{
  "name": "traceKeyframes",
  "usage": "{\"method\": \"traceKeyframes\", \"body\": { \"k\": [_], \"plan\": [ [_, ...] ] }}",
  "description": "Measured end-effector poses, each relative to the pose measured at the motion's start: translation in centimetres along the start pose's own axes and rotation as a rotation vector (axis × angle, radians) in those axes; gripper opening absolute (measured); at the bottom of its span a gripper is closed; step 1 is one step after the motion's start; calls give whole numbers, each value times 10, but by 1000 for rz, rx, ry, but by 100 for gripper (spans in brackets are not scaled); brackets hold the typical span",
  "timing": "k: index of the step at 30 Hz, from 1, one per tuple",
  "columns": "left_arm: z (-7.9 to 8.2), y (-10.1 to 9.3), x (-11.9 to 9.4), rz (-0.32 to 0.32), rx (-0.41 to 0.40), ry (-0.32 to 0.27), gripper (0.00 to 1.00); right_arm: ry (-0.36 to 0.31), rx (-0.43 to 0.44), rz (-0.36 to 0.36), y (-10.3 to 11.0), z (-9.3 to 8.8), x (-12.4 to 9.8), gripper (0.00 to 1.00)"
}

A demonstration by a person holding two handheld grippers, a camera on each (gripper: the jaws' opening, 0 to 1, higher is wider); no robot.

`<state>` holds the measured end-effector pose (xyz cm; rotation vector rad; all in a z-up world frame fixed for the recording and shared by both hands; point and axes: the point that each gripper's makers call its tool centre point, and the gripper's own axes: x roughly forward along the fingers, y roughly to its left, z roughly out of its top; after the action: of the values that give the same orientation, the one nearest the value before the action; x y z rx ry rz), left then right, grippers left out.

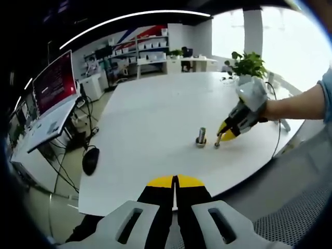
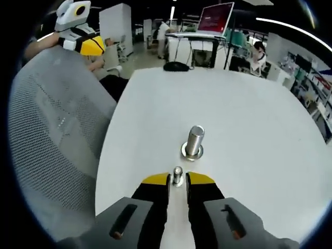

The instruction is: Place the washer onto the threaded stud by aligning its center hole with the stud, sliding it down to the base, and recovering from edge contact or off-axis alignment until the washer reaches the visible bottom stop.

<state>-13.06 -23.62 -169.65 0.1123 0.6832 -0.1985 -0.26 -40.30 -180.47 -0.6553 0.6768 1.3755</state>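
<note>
Two grippers show: my right gripper (image 2: 178, 179) pinches the washer (image 2: 178, 174) on edge between narrow jaws, just short of the upright stud (image 2: 194, 141) on the white table (image 2: 249, 114). My left gripper (image 1: 175, 181) hangs closed and empty, off the table's edge.

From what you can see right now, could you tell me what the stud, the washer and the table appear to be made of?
The stud looks like bare metal: silvery, with bright highlights on its rounded top. The washer, held between the right gripper's jaws, is also silvery and shiny, probably steel. The table shows a smooth matte white surface, perhaps laminate; its core cannot be told.
</note>
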Motion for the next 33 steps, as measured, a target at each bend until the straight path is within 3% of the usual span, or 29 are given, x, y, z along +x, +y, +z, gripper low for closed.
{"method": "traceKeyframes", "body": {
  "k": [6,19,25,33],
  "plan": [
    [1,0,0,0,-1,-6,0,69,-14,47,-10,-8,-16,24],
    [2,1,0,4,-8,-12,0,314,-8,20,-59,-63,-33,23],
    [2,1,0,5,-7,-13,0,400,13,15,-66,-84,-34,22],
    [1,0,0,3,-6,-8,0,471,-1,33,-72,-95,-28,22]
  ]
}}
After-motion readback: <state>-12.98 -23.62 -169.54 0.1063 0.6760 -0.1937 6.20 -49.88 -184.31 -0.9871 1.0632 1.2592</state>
